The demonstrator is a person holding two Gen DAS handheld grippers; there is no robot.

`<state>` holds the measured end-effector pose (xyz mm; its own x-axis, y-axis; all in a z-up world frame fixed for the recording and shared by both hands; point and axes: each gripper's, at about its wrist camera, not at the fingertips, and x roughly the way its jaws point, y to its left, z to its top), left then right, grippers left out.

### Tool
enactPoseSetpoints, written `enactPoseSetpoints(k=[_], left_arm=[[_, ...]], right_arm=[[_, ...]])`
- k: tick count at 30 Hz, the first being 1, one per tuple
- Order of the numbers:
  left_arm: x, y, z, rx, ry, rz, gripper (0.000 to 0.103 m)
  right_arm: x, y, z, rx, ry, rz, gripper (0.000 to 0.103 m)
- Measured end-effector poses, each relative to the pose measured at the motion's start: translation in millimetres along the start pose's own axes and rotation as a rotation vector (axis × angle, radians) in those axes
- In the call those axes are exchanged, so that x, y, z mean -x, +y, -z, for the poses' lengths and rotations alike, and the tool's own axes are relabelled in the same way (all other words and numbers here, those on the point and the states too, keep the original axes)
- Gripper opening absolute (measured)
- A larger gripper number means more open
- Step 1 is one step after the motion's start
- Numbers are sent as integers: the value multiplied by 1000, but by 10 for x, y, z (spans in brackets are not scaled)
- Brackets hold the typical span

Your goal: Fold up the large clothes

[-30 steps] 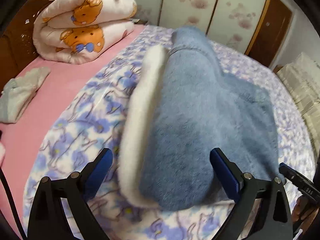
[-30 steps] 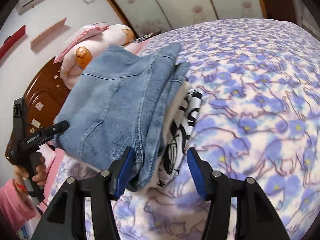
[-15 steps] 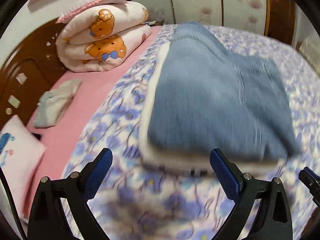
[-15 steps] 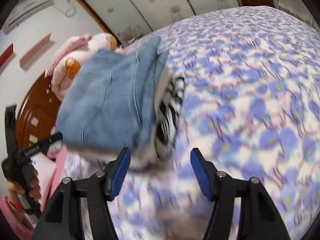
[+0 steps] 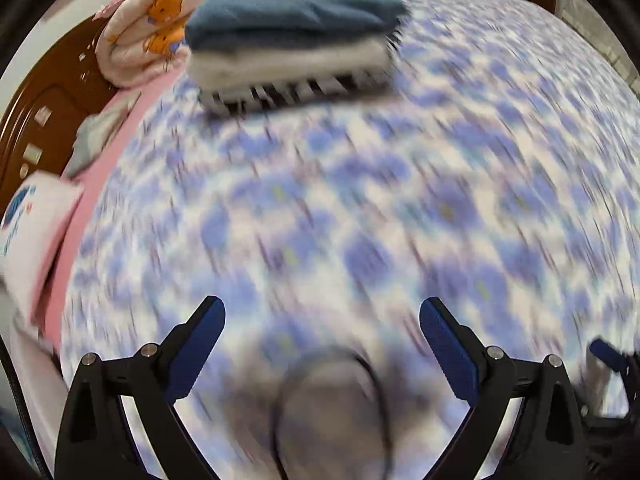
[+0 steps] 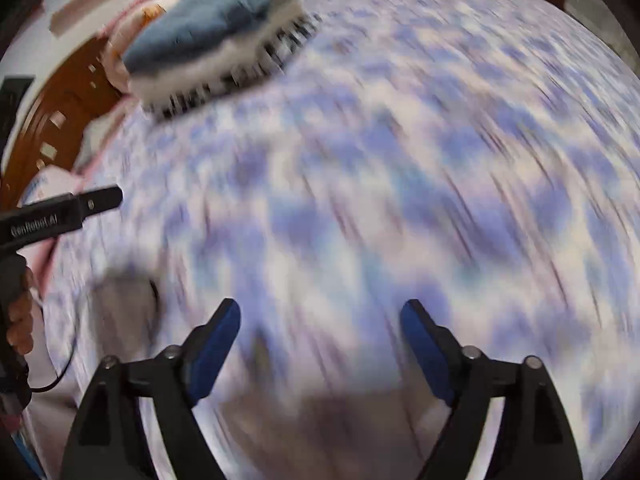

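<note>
Folded clothes stack [image 5: 294, 30] on floral bedspread [image 5: 360, 208]; left claw [image 6: 60, 216] lettered "GenRobot.AI", both claws wide, empty.

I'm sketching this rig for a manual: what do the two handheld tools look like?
Each tool, left and right, has matte black angular finger arms with silver screw heads, tipped by ribbed blue pads. Seen from the right wrist, the left tool's black body carries white lettering, and a thin black cable hangs below.
</note>
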<state>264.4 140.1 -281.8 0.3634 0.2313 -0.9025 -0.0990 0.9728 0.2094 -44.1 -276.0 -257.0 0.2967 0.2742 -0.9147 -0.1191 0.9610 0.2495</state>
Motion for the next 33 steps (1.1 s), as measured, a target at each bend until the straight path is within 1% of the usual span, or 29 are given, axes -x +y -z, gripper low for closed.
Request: enactPoseSetpoints(k=[2, 3, 4, 5, 7, 8, 10, 11, 13, 14, 15, 17, 20, 22, 24, 27, 29, 32, 33], left_arm=[[201, -233, 378, 24, 31, 16, 98], [294, -312, 514, 33, 42, 31, 98], [470, -423, 733, 46, 59, 57, 98], [603, -495, 875, 49, 67, 71, 98], [885, -589, 1074, 51, 73, 89, 98], [1109, -649, 1202, 47, 69, 95, 98], [1455, -702, 1337, 51, 57, 93, 98], [1626, -709, 1386, 64, 55, 106, 98], [1981, -723, 1436, 91, 59, 160, 98], [2094, -714, 1409, 100, 59, 174, 98], [2276, -715, 1412, 121, 57, 204, 98], [2516, -674, 1364, 149, 53, 258, 98], [2940, -684, 1305, 130, -8, 286, 98], [3155, -725, 1280, 84, -40, 303, 98], [3303, -759, 1274, 49, -46, 299, 98], [3507, -798, 1316, 9, -63, 283, 98], [3618, -802, 1379, 8, -79, 272, 98], [3722, -764, 1476, 35, -86, 259, 98], [3753, -753, 1511, 41, -89, 249, 98]], right_arm=[[204, -177, 344, -53, 30, 16, 87], [326, -279, 528, -79, 46, 28, 87], [489, -398, 739, -103, 64, 51, 87], [643, -497, 906, -114, 74, 76, 88], [968, -690, 1189, -134, 86, 120, 88], [1120, -786, 1297, -149, 89, 131, 88], [1494, -1021, 1480, -214, 100, 138, 89], [1654, -1118, 1520, -240, 98, 137, 89], [2019, -1278, 1559, -269, 69, 147, 89], [2184, -1313, 1537, -266, 43, 158, 89], [2352, -1337, 1514, -255, 15, 168, 89], [2667, -1371, 1467, -236, -30, 152, 90], [3075, -1370, 1419, -262, -60, 133, 91], [3290, -1317, 1419, -280, -84, 117, 93], [3411, -1244, 1469, -271, -95, 108, 97], [3563, -1108, 1637, -265, -74, 130, 98], [3630, -1006, 1725, -254, -57, 134, 98], [3650, -827, 1773, -225, 5, 84, 98], [3660, -749, 1786, -220, 13, 75, 98]])
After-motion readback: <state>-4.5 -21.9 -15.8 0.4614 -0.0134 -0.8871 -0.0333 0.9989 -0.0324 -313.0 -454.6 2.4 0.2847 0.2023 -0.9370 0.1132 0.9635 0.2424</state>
